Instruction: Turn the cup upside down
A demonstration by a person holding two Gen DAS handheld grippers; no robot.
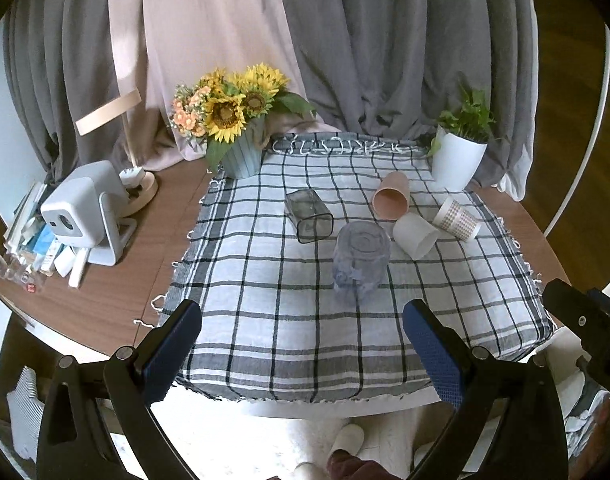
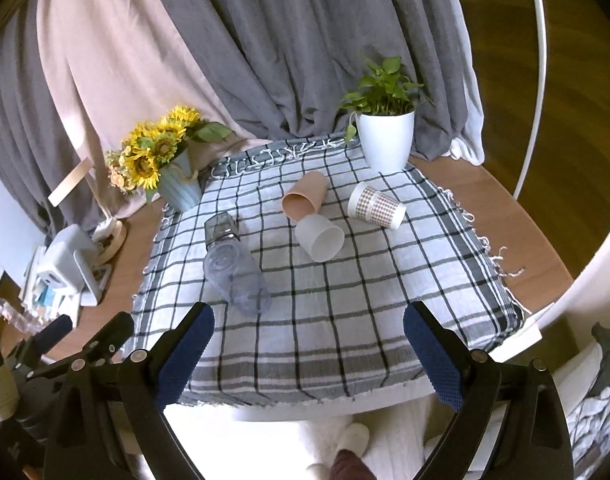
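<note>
Several cups sit on a checked cloth (image 1: 265, 320). A clear bluish glass cup (image 1: 359, 266) stands upside down near the middle; it also shows in the right wrist view (image 2: 237, 276). A dark square glass (image 1: 309, 216) (image 2: 221, 229), a pink cup (image 1: 391, 196) (image 2: 305, 196), a white cup (image 1: 415, 236) (image 2: 320, 238) and a patterned paper cup (image 1: 457, 218) (image 2: 377, 205) lie on their sides. My left gripper (image 1: 303, 350) is open and empty above the cloth's near edge. My right gripper (image 2: 309, 354) is open and empty there too.
A sunflower pot (image 1: 241, 156) stands at the cloth's back left and a white plant pot (image 1: 457, 160) at the back right. A small white projector (image 1: 85, 208) and clutter sit on the wooden table (image 1: 117, 304) to the left. Curtains hang behind.
</note>
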